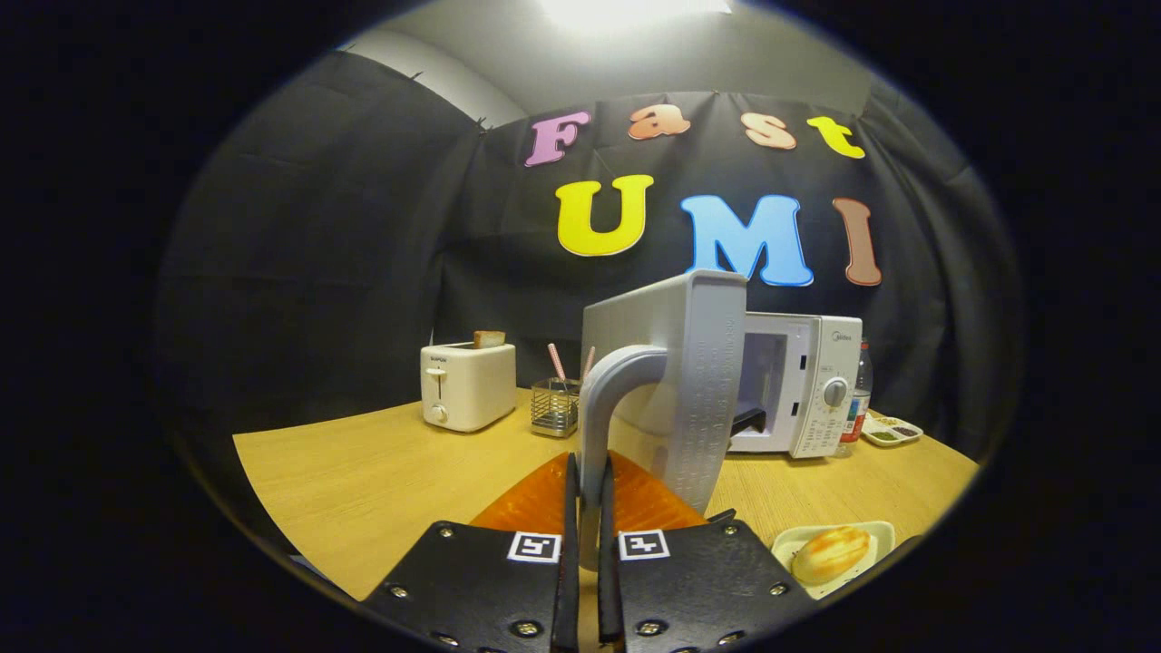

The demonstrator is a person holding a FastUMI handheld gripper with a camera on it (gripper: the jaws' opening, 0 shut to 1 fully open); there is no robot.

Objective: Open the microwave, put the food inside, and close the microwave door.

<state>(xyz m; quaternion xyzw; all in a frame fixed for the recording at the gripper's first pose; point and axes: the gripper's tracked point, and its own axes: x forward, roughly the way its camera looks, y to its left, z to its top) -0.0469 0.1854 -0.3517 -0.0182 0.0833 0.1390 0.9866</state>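
Note:
The white microwave (803, 385) stands at the back right of the wooden table (363, 472), its door (676, 381) swung wide open toward me. My gripper (587, 494) is shut on the door's grey curved handle (609, 408), with both fingers (570, 508) pressed on the handle's lower end. The dark cavity shows behind the door edge. A bread roll (830, 553) lies on a small white plate (873, 533) on the table, just right of my fingers.
A white toaster (467, 385) with a slice of toast stands at the back left. A wire holder (555, 405) with straws is beside it. A bottle (859, 399) and a small dish (891, 430) sit right of the microwave.

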